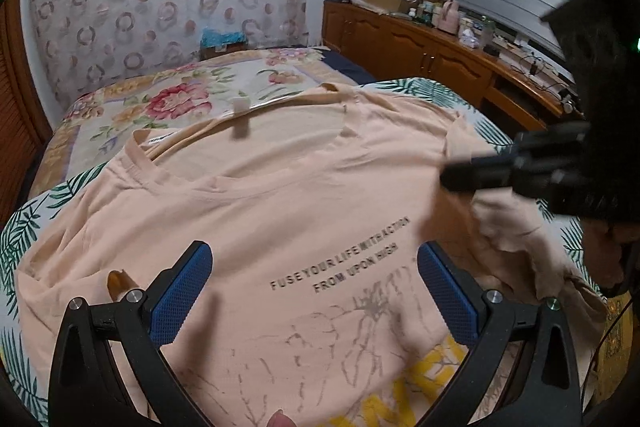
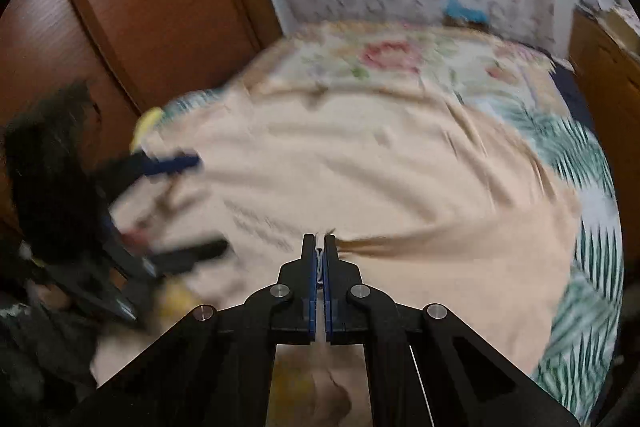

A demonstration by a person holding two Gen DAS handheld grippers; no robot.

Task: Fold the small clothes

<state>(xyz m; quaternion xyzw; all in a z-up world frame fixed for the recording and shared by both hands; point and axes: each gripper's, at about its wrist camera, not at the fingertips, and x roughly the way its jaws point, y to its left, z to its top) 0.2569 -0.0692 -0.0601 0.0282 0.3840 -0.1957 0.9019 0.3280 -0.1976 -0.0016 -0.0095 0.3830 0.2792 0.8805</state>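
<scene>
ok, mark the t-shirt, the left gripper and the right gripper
t-shirt [image 1: 280,203], left wrist view, chest above the print.
left gripper [image 1: 316,267], left wrist view, midway between fingertips.
right gripper [image 2: 319,239], right wrist view, between closed fingertips.

A T-shirt [image 1: 280,195] lies spread on the bed [image 1: 160,95], cabinets [image 1: 420,47] to its right.

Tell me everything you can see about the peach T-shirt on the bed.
The peach T-shirt is soft, thin knit fabric with a ribbed round neck and a label inside. It lies front up, mostly flat, on the leaf-print cover. Dark text reads "FUSE YOUR LIFE WITH ACTION FROM UPON HIGH" above a grey line drawing and yellow letters. One sleeve side is bunched, pinched by the shut right tool. The open left tool hovers over the chest.
</scene>
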